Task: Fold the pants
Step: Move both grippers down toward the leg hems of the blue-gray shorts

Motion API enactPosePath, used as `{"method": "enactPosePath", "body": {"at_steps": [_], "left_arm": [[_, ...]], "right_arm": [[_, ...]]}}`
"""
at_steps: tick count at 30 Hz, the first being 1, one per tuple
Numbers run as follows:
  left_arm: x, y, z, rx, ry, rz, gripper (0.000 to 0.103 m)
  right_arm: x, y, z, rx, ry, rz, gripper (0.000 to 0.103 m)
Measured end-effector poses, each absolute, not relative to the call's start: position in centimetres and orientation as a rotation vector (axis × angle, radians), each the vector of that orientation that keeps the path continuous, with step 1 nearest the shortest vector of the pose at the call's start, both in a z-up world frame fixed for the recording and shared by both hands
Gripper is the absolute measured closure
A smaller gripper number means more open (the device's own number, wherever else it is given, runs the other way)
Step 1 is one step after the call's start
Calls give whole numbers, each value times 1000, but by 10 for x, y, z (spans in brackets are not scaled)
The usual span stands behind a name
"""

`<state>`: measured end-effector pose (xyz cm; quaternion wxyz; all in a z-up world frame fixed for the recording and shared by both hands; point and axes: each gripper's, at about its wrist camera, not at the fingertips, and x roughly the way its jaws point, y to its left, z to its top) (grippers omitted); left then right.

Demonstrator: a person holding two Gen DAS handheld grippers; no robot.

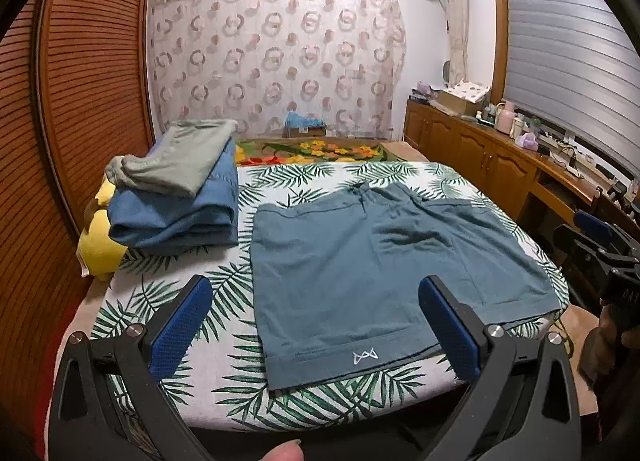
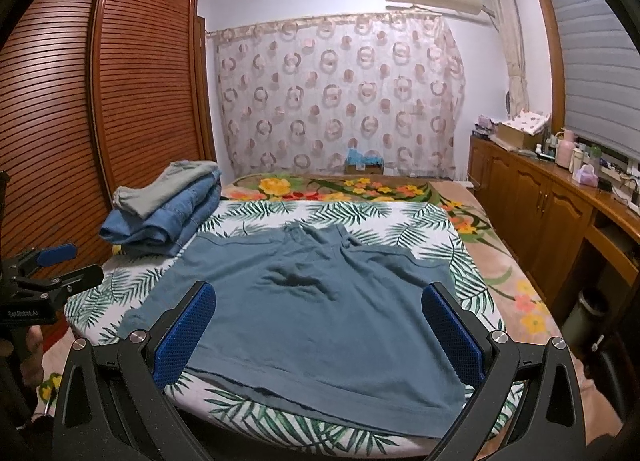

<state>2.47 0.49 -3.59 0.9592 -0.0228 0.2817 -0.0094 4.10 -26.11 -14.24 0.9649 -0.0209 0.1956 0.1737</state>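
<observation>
Teal-blue shorts [image 1: 372, 261] lie spread flat on a leaf-print cloth [image 1: 192, 389], waistband at the far side, hem with a small white logo [image 1: 364, 356] toward me. They also show in the right wrist view [image 2: 320, 313]. My left gripper [image 1: 316, 321] is open and empty, held above the near hem. My right gripper [image 2: 318, 325] is open and empty, above the near edge of the shorts. Each gripper appears at the edge of the other's view: the right gripper [image 1: 596, 239] and the left gripper [image 2: 64, 263].
A stack of folded clothes [image 1: 176, 197], grey on blue denim over yellow, sits at the far left of the cloth. A slatted wooden wardrobe [image 1: 92, 73] stands at left. A wooden cabinet [image 2: 552, 205] with bottles runs along the right. A floral blanket [image 2: 344, 185] lies beyond.
</observation>
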Motion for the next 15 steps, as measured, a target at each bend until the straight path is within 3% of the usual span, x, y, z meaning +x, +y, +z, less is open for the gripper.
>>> {"method": "enactPosePath", "body": {"at_steps": [8, 15], "left_arm": [[32, 10, -54, -48, 615, -27, 0], [44, 15, -74, -55, 671, -33, 0]], "right_arm": [[56, -275, -149, -68, 456, 327, 2], [75, -287, -149, -83, 511, 295, 10]]}}
